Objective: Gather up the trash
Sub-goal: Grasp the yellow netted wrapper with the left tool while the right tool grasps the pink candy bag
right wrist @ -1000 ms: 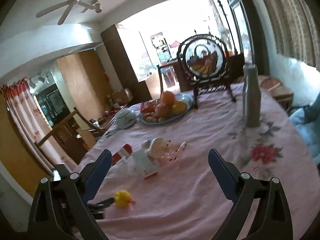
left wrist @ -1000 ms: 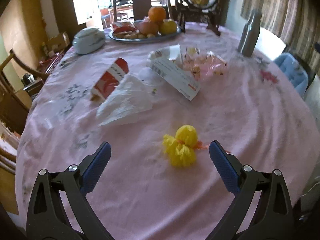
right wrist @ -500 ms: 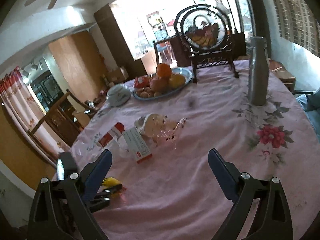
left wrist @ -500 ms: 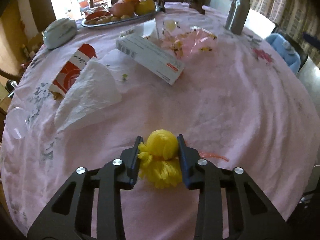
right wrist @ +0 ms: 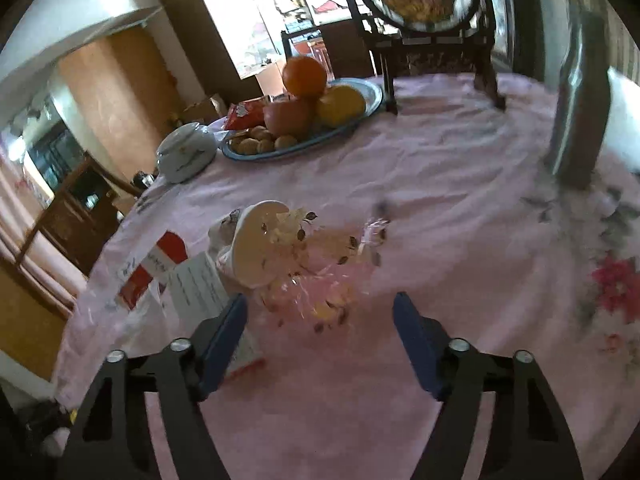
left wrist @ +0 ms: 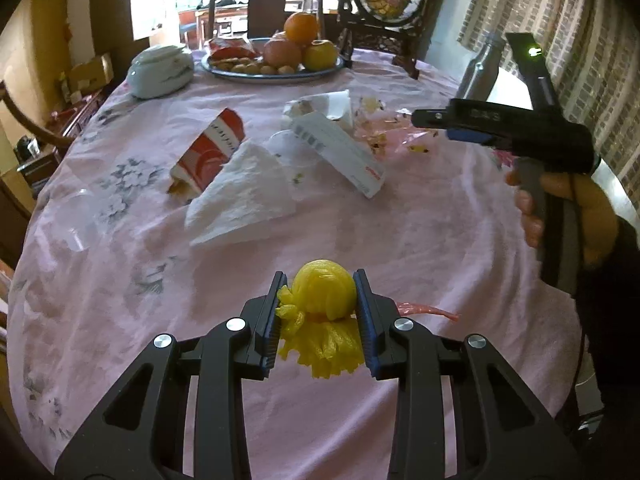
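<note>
The left gripper (left wrist: 321, 312) is clenched on the yellow bag (left wrist: 323, 294) at six o'clock on the pink tablecloth (left wrist: 420, 232) — the right gripper (right wrist: 320, 332), jaws just narrowing yet apart, hovers by the clear wrapper (right wrist: 320, 280), gripping nothing.

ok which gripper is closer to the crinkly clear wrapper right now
Right. The right gripper hangs just short of the clear wrapper, jaws open and just closing. The left gripper is well back from it, clamped on the yellow bag.

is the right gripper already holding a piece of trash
No, the right gripper is open over the clear wrapper, its pads touching nothing.
</note>
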### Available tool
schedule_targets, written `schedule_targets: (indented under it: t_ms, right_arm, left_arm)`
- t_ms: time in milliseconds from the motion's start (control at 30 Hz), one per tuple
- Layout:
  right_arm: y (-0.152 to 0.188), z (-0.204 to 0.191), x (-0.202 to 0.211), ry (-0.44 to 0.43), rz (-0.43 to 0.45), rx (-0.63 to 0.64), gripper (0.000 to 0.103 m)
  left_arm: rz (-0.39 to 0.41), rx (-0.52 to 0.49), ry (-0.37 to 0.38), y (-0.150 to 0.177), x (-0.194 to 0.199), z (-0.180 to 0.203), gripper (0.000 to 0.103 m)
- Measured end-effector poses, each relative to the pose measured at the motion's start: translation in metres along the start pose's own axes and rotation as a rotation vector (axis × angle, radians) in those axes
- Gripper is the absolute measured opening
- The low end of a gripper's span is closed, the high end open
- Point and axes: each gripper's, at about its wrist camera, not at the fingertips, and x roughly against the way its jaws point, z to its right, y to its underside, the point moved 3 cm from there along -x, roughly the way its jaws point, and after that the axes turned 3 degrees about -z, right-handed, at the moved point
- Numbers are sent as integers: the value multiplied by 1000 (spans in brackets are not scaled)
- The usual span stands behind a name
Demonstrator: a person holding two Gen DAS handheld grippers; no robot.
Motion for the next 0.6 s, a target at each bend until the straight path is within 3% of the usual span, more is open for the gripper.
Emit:
schedule_targets:
  t_ms: [100,233,267,333,600]
  right_arm:
    - [-4,1,-19,-16,-30,-32,65]
    - [-5,5,-38,-53,-71,-93,52]
    - [-5,6,-40,-65,-76,-101,39]
    - [-3,5,-40,-90,-90,-111,24]
    - [15,4,14,-72,-13,-67,20]
  left_arm:
    - [-7,25,-1,3,-1,-9,35]
    - [-19,65,1,7,-3,-19,35]
    - [-22,72,0,7,-4,-22,35]
    - [-27,83,-2,9,-4,-25,35]
    - [-8,80,-30,15,8,-20,35]
